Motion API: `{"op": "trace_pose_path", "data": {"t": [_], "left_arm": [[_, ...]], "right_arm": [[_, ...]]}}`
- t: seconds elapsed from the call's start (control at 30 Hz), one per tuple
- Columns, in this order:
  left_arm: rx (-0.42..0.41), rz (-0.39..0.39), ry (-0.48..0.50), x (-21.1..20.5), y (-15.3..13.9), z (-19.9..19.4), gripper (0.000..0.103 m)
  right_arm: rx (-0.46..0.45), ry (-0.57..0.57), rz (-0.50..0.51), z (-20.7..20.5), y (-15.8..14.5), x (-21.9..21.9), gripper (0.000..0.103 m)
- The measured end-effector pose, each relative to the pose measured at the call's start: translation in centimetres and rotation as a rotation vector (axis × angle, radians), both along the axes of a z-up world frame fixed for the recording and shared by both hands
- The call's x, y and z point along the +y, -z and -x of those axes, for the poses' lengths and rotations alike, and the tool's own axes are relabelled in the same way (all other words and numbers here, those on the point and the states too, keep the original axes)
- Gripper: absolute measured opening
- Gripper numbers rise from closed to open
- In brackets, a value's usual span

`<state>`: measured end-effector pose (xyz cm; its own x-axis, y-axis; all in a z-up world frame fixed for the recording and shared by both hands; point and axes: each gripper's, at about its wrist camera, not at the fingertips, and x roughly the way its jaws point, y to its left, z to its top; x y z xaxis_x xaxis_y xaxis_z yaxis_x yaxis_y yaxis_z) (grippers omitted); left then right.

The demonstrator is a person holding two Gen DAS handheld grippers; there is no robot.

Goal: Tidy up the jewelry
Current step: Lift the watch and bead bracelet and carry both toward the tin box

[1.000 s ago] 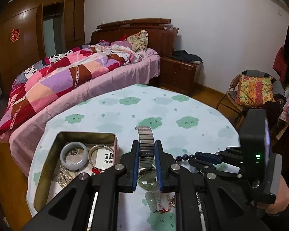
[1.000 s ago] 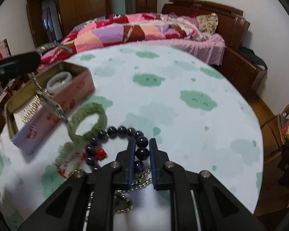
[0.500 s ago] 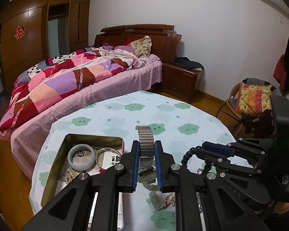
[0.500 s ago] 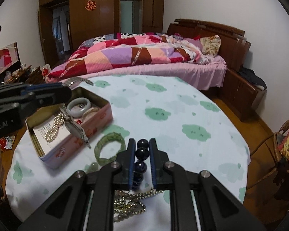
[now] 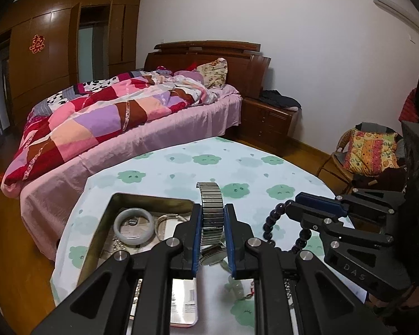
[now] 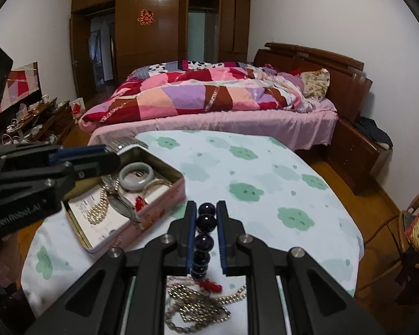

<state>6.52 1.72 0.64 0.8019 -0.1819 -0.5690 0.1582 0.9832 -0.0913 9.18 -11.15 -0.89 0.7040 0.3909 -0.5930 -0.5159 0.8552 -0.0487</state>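
Observation:
My left gripper (image 5: 212, 223) is shut on the stretch band of a metal watch (image 5: 211, 206), whose face hangs below the fingers. In the right wrist view the left gripper (image 6: 111, 158) hovers over the open tin box (image 6: 164, 195), and the watch (image 6: 123, 209) dangles into it. My right gripper (image 6: 206, 223) is shut on a dark purple bead bracelet (image 6: 205, 220), held above the table. From the left wrist view the right gripper (image 5: 293, 209) is at the right, with the bead bracelet (image 5: 271, 223) looping down from it. The tin box (image 5: 109, 223) holds a pale jade bangle (image 5: 134, 227) and a pearl strand (image 6: 97, 209).
The round table with a cloud-print cloth (image 6: 265, 181) stands beside a bed (image 5: 111, 117). A heap of metal bead chains (image 6: 195, 304) lies under the right gripper. Small green jade pieces (image 5: 234, 287) lie near the tin. A chair with a cushion (image 5: 371, 150) is at the right.
The right gripper has lifted the bead bracelet off the table and risen. The left gripper has moved up slightly with the watch, staying by the tin.

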Motion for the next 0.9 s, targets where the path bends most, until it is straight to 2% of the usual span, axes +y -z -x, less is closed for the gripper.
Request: {"op": "trace_pose_path", "data": {"t": [0.53, 0.9], "left_arm": [[0.001, -0.004, -0.101, 5.2, -0.2, 1.1, 0.015], [0.041, -0.008, -0.193, 9.0, 1.5, 1.1, 0.015]], "right_arm": [[-0.039, -0.11, 0.0, 0.6, -1.9, 5.3, 0.016], [-0.01, -0.176, -0.009, 0.5, -0.8, 8.6, 0.016]]}}
